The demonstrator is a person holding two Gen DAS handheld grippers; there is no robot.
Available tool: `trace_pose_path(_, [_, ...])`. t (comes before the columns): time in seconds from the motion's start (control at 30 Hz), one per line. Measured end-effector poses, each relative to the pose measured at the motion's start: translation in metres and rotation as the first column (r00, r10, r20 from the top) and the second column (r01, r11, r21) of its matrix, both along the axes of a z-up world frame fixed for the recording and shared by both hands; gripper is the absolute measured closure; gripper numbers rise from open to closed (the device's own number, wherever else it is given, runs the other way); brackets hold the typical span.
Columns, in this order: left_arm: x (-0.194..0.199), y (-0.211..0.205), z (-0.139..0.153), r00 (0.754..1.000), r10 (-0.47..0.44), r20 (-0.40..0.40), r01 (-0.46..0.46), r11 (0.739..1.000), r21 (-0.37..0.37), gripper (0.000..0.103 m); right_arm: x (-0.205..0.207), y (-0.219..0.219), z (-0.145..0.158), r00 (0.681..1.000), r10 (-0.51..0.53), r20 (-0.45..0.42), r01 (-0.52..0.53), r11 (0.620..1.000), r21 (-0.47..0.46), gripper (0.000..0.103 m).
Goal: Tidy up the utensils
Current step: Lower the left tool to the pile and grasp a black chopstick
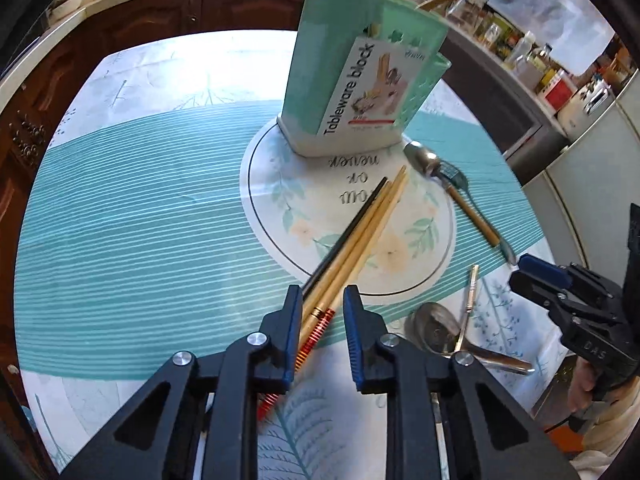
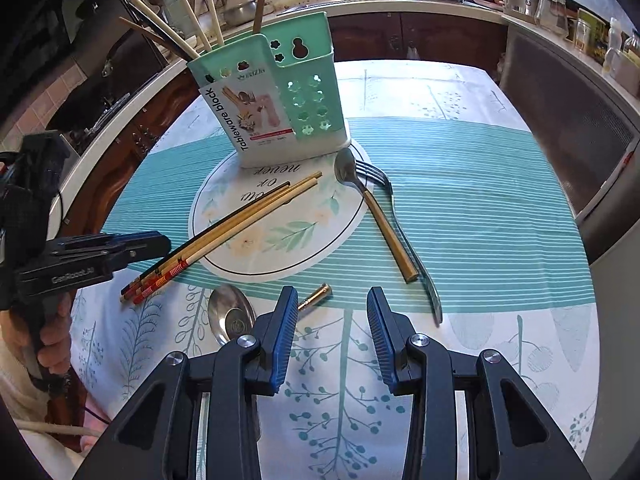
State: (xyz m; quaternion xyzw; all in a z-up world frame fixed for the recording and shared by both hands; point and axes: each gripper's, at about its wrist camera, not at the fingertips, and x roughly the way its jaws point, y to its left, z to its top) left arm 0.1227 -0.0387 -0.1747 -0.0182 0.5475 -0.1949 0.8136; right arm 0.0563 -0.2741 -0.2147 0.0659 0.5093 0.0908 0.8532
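Observation:
Several chopsticks point(image 1: 360, 232) lie in a bundle slanting across the round print of the tablecloth, red-banded ends nearest me. My left gripper point(image 1: 323, 312) straddles those ends, jaws narrow; a thin gap still shows beside the right pad. From the right wrist view the left gripper point(image 2: 160, 246) sits at the chopsticks point(image 2: 240, 220). The mint tableware holder point(image 1: 360, 80) point(image 2: 280, 100) stands behind, with chopsticks in it. My right gripper point(image 2: 332, 312) hangs open over bare cloth, beside a steel spoon point(image 2: 232, 312).
A gold-handled spoon point(image 2: 348, 168) and a fork point(image 2: 372, 172) lie crossed right of the holder. A small gold handle tip point(image 2: 316, 294) shows by the right gripper's left finger. Dark wooden cabinets point(image 1: 140, 16) ring the table, and a counter with bottles point(image 1: 532, 60) stands at right.

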Motion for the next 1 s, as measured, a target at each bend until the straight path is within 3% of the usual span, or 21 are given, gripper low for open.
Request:
trace_pose_path(0.23, [0.03, -0.017, -0.012, 0.989, -0.12, -0.088, 0.127, 0.989, 0.073, 0.09, 0.019, 0.023, -0.001, 0.999, 0.049, -0.014, -0.049, 0.999, 0.009, 0.067])
trace_pose_path(0.37, [0.034, -0.027, -0.013, 0.975, -0.196, -0.101, 0.208, 0.969, 0.13, 0.09, 0.017, 0.025, -0.003, 0.998, 0.056, -0.02, -0.056, 0.998, 0.027, 0.067])
trace_pose_path(0.63, [0.039, -0.042, -0.014, 0.959, -0.258, -0.118, 0.279, 0.932, 0.231, 0.09, 0.022, 0.031, -0.009, 0.997, 0.075, -0.026, -0.074, 0.996, 0.054, 0.067])
trace_pose_path(0.83, [0.046, -0.033, -0.01, 0.959, -0.236, -0.157, 0.261, 0.95, 0.172, 0.09, 0.023, 0.033, -0.007, 0.997, 0.079, -0.017, -0.078, 0.995, 0.058, 0.067])
trace_pose_path(1.0, [0.048, -0.018, -0.009, 0.964, -0.216, -0.158, 0.242, 0.955, 0.173, 0.09, 0.024, 0.034, -0.006, 0.997, 0.082, -0.011, -0.081, 0.995, 0.062, 0.067])
